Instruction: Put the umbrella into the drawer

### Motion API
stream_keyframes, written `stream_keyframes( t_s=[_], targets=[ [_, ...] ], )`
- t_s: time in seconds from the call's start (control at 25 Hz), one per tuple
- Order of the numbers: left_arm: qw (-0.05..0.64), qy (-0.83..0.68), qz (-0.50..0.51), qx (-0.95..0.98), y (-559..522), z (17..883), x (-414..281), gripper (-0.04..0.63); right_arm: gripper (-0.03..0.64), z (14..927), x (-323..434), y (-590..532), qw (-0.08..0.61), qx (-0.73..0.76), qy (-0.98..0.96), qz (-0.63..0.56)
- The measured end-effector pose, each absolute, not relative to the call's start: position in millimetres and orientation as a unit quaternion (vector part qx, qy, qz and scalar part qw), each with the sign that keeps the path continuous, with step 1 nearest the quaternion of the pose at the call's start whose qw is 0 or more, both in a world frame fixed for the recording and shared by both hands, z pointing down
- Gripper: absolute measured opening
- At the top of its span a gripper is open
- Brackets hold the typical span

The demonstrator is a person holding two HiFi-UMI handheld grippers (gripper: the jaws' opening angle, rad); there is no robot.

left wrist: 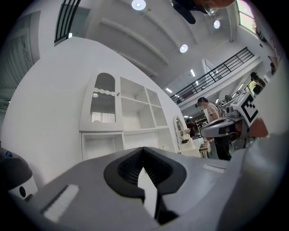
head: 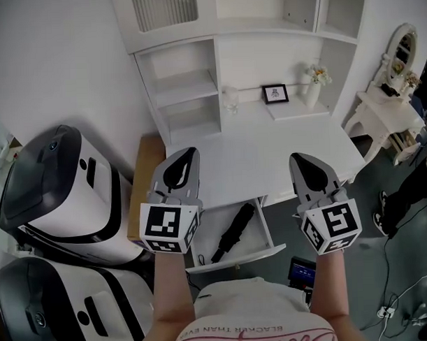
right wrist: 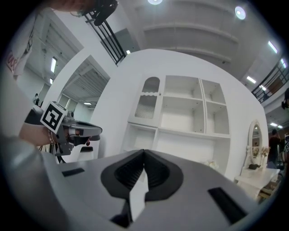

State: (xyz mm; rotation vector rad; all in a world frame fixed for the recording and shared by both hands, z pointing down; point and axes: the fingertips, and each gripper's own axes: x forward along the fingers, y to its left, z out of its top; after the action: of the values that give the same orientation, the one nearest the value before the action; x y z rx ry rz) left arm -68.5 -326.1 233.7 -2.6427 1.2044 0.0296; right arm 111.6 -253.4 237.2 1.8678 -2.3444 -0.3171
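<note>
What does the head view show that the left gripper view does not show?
Only the head view shows the black umbrella lying in the open drawer. Only the left gripper view shows the ceiling lights, a railing and the left gripper with its jaws closed together and nothing between them. Both views show the white shelf unit and the right gripper.

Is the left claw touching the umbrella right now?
Apart. Head view shows the umbrella lying in the drawer, the left claw held above the desk.
</note>
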Motion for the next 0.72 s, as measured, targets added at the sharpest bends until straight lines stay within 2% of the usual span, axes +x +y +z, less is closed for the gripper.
stream_keyframes(
  t_s=[0.24, 0.72],
  targets=[
    [0.16, 0.42, 0.046, -0.892, -312, 205, -85, 0.009, 0.008, 225, 109, -246, 0.062, 0.626, -0.768, -0.119],
    [0.157, 0.423, 0.061, -0.89, -300, 205, -99, 0.009, 0.008, 212, 108, -232, 0.052, 0.63, -0.763, -0.135]
  ],
)
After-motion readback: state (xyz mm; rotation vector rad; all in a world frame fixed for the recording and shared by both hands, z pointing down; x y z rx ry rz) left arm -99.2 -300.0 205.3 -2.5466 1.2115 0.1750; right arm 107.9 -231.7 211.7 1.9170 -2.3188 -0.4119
